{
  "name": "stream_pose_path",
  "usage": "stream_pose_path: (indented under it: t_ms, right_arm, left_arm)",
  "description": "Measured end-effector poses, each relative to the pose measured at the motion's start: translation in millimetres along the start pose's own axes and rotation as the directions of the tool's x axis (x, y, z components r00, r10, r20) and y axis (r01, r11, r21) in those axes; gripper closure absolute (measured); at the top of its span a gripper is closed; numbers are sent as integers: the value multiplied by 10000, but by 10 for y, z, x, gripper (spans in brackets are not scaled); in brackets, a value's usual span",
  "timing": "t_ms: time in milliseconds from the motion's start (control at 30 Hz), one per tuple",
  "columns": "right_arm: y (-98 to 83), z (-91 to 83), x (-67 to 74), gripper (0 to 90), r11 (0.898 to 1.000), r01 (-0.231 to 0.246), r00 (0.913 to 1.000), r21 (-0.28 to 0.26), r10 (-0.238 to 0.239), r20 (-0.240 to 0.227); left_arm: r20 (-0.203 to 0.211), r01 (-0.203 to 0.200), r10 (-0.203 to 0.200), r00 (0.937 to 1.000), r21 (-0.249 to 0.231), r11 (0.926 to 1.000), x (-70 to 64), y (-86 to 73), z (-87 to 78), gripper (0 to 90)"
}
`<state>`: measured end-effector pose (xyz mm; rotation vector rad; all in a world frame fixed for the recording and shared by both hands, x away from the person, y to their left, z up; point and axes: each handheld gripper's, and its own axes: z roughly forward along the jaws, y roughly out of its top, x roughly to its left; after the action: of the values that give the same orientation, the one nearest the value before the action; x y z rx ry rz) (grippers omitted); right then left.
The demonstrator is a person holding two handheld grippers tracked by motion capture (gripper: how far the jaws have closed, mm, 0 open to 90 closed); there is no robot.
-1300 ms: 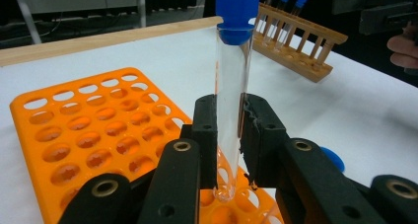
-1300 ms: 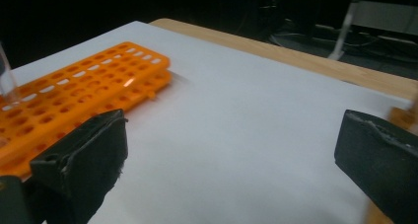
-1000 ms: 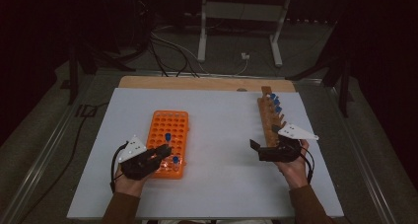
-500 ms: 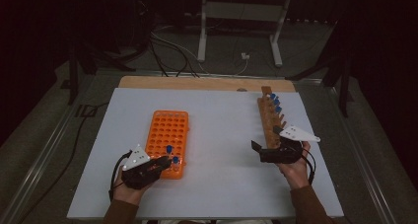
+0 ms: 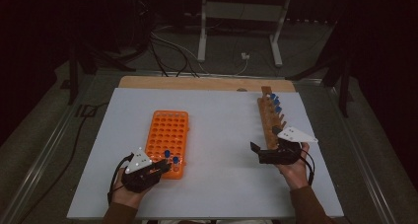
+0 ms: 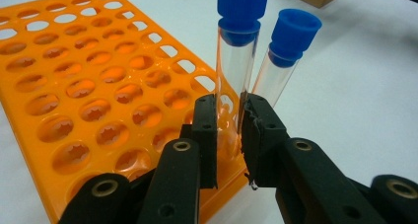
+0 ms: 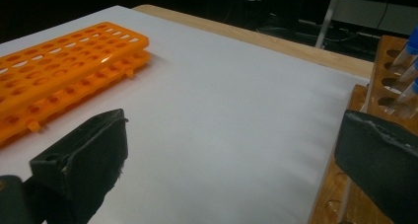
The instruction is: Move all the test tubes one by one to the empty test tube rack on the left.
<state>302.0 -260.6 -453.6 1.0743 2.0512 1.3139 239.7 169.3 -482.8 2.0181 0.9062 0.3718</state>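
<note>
I had the left gripper (image 6: 229, 130) clamped on a blue-capped test tube (image 6: 236, 61) standing in the near right corner of the orange rack (image 5: 166, 135). My right gripper (image 7: 236, 150) hung wide open and empty, beside the wooden rack (image 5: 270, 120).

In the left gripper view the top edge cuts off the blue cap (image 6: 243, 7) of the nearer tube (image 6: 235, 71), whose foot is hidden behind the black pads, while the right gripper view's right edge clips the wooden rack (image 7: 384, 76).
</note>
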Motion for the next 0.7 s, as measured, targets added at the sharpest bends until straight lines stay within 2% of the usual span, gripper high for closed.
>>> stream_pose_path:
  t_ms: [33,200,300,500,567,600,700]
  right_arm:
    - [-1,2,3,0,10000,18,10000,7,-18,-9]
    - [-4,9,10,0,10000,43,10000,18,-43,-34]
    - [-6,14,12,0,10000,59,10000,35,-59,-45]
    - [-9,22,21,0,9999,122,9999,80,-122,-25]
    - [-8,20,24,0,9999,155,9999,75,-154,-24]
    - [-8,20,23,0,9999,149,9999,70,-149,-25]
    - [-10,25,17,0,9999,116,9999,80,-115,-44]
  left_arm:
    - [78,-9,9,10000,9,10000,-5,-14,11,782]
    - [-40,-99,100,9999,197,9998,-26,-20,45,781]
    - [-112,-334,337,9994,225,9992,-45,-19,59,782]
    - [-112,-297,299,9995,231,9993,-53,-22,53,779]
    - [-12,-191,191,9998,125,9997,-47,-34,45,761]
    - [-26,-180,181,9998,54,9998,-48,-37,42,713]
    - [-48,-320,318,9995,-361,9988,-61,-13,3,700]
